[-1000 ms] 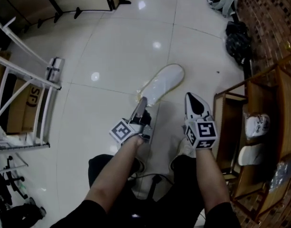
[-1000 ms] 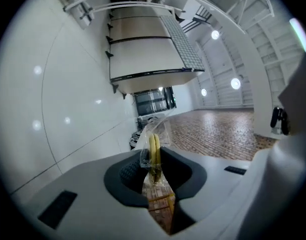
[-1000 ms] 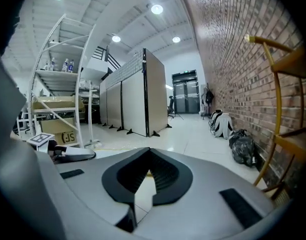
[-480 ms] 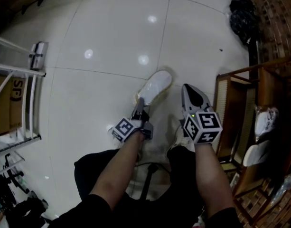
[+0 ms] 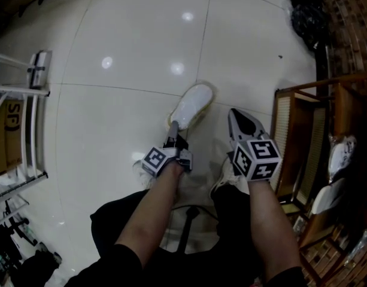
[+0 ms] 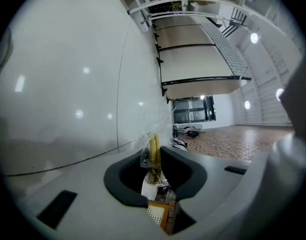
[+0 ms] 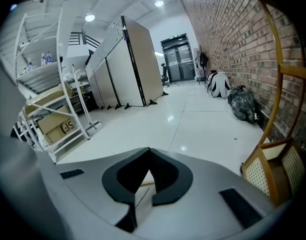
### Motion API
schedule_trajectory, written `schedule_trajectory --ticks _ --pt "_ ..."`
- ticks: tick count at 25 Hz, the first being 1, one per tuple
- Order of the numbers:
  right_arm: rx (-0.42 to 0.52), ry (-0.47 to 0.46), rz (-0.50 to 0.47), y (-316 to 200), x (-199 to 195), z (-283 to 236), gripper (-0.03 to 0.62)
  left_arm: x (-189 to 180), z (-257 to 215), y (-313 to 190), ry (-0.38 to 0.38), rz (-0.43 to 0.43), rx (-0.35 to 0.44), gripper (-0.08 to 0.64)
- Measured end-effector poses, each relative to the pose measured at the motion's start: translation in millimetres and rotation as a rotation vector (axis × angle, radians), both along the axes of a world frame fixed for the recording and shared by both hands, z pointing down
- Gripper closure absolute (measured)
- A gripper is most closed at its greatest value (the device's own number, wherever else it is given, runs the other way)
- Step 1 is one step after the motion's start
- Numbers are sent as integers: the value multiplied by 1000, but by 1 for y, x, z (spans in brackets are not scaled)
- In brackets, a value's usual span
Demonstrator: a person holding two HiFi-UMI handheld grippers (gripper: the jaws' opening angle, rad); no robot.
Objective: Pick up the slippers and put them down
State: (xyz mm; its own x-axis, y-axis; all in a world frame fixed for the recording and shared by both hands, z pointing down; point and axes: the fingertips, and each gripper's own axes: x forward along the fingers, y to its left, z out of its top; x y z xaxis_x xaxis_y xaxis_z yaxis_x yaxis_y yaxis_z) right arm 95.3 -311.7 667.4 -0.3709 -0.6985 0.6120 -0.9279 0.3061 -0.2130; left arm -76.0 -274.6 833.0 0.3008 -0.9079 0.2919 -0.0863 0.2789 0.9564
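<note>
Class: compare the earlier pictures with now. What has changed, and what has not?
The left gripper has lowered the slipper toward the floor; the right gripper sank beside it. Unchanged: left jaws clamped on the slipper, right jaws shut.

Black clothing [image 5: 108, 220], black-white marker cubes [image 5: 259, 158]

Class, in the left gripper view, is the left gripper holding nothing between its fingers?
No: the plastic-wrapped yellowish edge of the slipper is pinched between the fingers of the left gripper.
</note>
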Motion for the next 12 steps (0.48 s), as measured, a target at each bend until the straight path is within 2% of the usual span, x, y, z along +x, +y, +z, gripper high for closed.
schedule_trajectory --ticks 5,8,9,11,12 --pt "-22 -31 -25 0 -5 4 583 3 26 14 8 -54 -92 491" --pt "-40 -16 -42 4 -6 10 583 8 39 24 5 -72 -154 484" --pt "-41 -17 -45 5 -7 10 583 11 44 28 -6 -57 -189 455" --pt "-36 -30 -41 3 -6 8 583 16 57 38 -36 -21 -291 295" --pt "-31 -35 -37 3 -6 7 583 17 63 44 -54 -6 -342 287"
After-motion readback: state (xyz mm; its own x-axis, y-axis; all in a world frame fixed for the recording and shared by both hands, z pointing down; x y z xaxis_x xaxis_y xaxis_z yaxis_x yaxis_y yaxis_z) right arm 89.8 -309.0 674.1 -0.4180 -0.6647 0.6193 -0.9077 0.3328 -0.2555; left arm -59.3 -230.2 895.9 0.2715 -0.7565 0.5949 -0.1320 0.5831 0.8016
